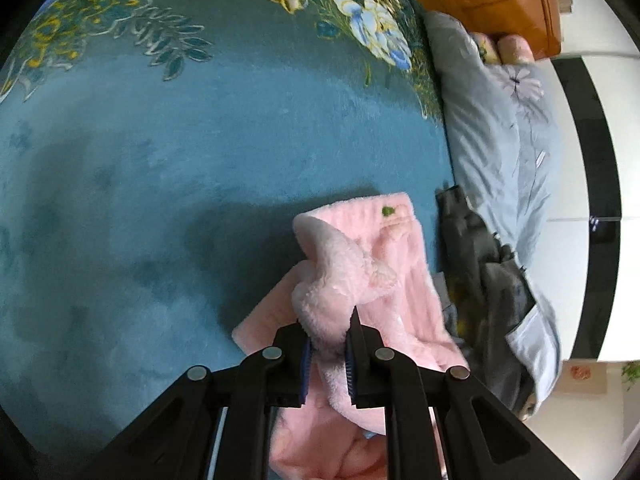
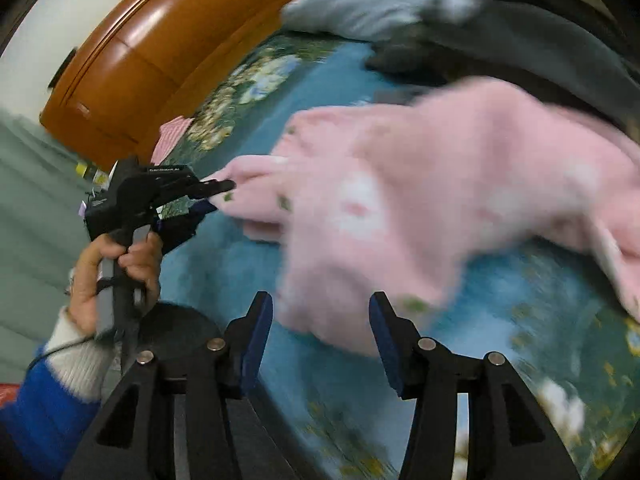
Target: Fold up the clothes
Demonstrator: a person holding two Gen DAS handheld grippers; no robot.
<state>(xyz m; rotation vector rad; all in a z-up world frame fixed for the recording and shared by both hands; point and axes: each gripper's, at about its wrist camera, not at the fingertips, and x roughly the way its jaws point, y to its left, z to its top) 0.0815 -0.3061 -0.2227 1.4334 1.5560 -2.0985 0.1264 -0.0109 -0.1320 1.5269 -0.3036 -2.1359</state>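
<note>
Left gripper (image 1: pixel 329 330) clamped on pink garment (image 1: pixel 372 264); right gripper (image 2: pixel 321 312) wide, empty; lettering seemingly "GenRobot".

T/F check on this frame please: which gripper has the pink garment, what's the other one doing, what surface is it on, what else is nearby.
1. The left gripper is shut on the pink garment. True.
2. The right gripper also grips it. False: its jaws stand open, holding nothing.
3. The garment lies on a bare wooden floor. False: it is on a teal floral bedspread.
4. A wooden headboard shows beyond the bedspread. True.
5. The hand on the left gripper is bare with no sleeve. False: a white cuff and blue sleeve show.
</note>
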